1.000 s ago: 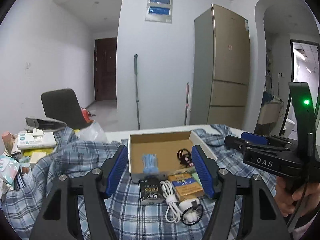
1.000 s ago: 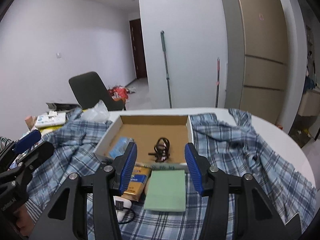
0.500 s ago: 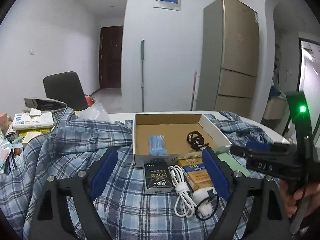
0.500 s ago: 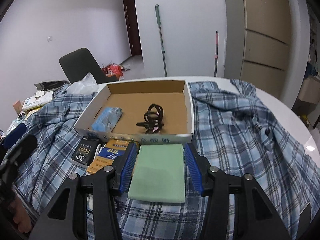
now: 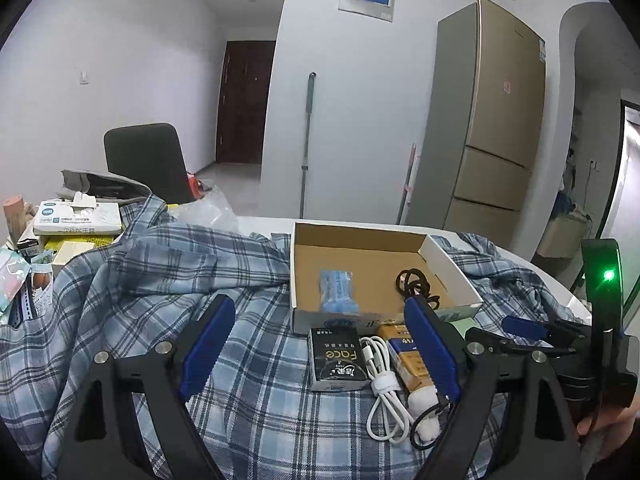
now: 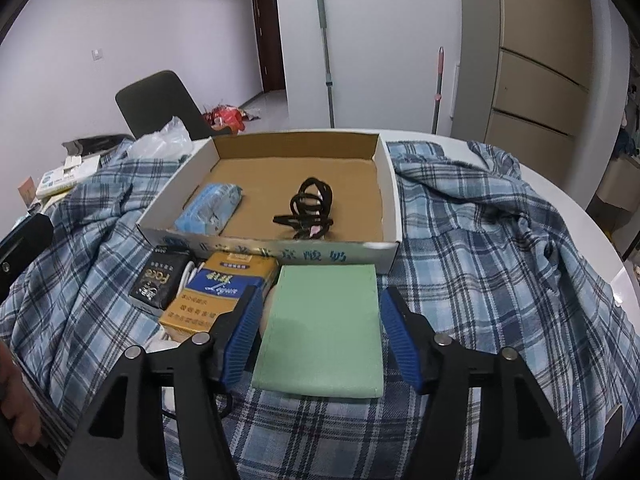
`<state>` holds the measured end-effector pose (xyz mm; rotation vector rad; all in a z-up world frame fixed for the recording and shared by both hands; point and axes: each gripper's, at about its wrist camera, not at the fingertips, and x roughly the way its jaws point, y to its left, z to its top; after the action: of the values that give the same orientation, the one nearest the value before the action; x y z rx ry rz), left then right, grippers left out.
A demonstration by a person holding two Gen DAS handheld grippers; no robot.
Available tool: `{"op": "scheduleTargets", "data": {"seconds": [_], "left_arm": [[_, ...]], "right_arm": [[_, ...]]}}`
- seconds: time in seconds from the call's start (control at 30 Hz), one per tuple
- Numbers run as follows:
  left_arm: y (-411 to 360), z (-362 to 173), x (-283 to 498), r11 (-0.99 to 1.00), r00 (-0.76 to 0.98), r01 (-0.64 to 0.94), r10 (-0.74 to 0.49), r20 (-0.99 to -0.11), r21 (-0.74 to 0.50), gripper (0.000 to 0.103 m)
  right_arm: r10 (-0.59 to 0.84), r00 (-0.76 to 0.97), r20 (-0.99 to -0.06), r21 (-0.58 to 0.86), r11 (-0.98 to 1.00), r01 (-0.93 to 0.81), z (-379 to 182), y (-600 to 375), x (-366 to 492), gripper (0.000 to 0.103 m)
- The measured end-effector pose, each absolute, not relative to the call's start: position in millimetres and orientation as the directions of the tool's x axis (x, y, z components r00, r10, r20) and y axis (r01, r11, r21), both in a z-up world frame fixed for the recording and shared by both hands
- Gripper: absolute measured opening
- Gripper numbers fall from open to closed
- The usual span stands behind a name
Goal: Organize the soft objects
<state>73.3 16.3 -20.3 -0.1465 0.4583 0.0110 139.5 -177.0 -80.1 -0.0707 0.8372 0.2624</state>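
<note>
An open cardboard box (image 6: 390,204) (image 5: 460,276) sits on a blue plaid shirt (image 6: 480,264) (image 5: 168,276). In it lie a blue soft pack (image 6: 210,208) (image 5: 336,288) and black hair ties (image 6: 310,208) (image 5: 416,286). A green folded cloth (image 6: 324,328) lies in front of the box. My right gripper (image 6: 320,340) is open, its fingers either side of the cloth. My left gripper (image 5: 320,352) is open over a black "Face" pack (image 5: 336,358) (image 6: 158,280), a white cable (image 5: 382,376) and a yellow-blue pack (image 5: 408,360) (image 6: 220,292).
Tissue packs and clutter (image 5: 76,220) lie at the table's left end, with a clear plastic bag (image 6: 164,144) behind. A black chair (image 5: 148,160) stands beyond the table. The white table edge (image 6: 600,216) curves on the right. A fridge (image 5: 488,128) stands at the back.
My right gripper has moved forward and down, so its open fingers now flank the green cloth. My left gripper has shifted left and opened wider.
</note>
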Motion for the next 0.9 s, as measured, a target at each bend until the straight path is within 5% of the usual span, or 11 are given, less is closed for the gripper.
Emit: {"op": "scheduleTargets", "data": {"seconds": [0.6,0.9], "left_arm": [[12.6,-22.3,75.8,0.991,0.889,-0.041,-0.02,-0.458,-0.124,0.088],[9.8,-22.7,75.5,0.992,0.886,-0.041,-0.018,-0.463,-0.117,0.088]], "right_arm": [[0.164,0.568,-0.807,0.01,0.965,-0.263,-102.3,-167.8,148.9,0.065],[0.209,0.604,-0.769,0.066,0.966,-0.25,-90.1,-178.4,146.7,0.069]]}}
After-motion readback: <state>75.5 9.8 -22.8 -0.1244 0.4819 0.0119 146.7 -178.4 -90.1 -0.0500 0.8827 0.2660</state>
